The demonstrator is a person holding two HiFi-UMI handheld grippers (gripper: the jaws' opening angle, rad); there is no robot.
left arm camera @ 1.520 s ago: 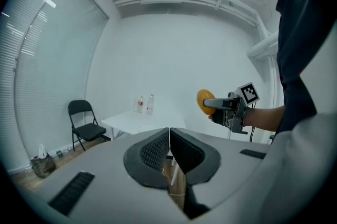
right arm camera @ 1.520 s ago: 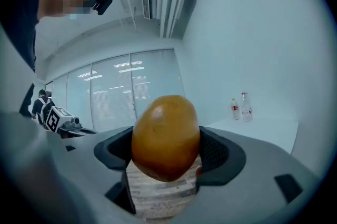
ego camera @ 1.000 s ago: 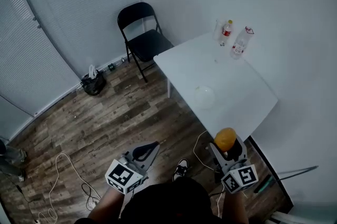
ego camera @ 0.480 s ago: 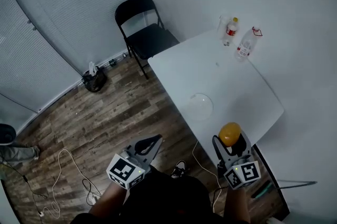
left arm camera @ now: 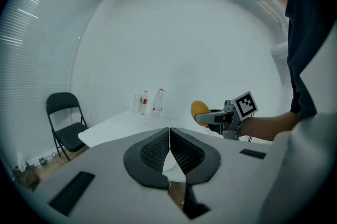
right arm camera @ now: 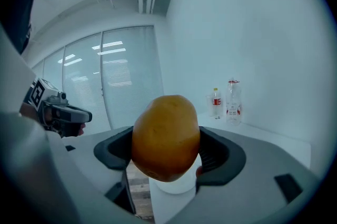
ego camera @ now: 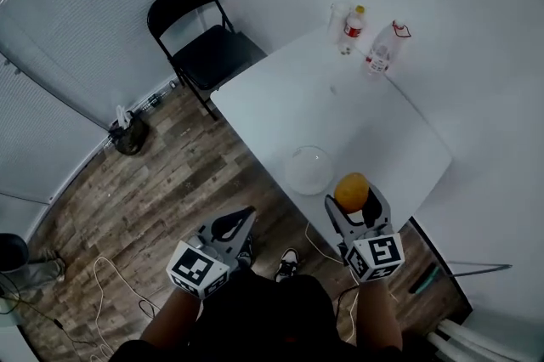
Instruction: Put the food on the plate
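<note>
My right gripper is shut on an orange-yellow food item, a rounded fruit that fills the right gripper view and hangs over the near edge of the white table. A pale round plate lies on the table just left of and beyond the fruit; a slice of it shows under the fruit. My left gripper is shut and empty, held over the wooden floor to the left of the table. In the left gripper view its jaws meet, with the fruit beyond.
Two plastic bottles and a clear cup stand at the table's far corner by the wall. A black folding chair stands left of the table. Cables and a dark bag lie on the floor.
The right gripper has carried the fruit forward and left, from off the table's near edge to over it, close to the plate. The left gripper stayed shut beside the table.
</note>
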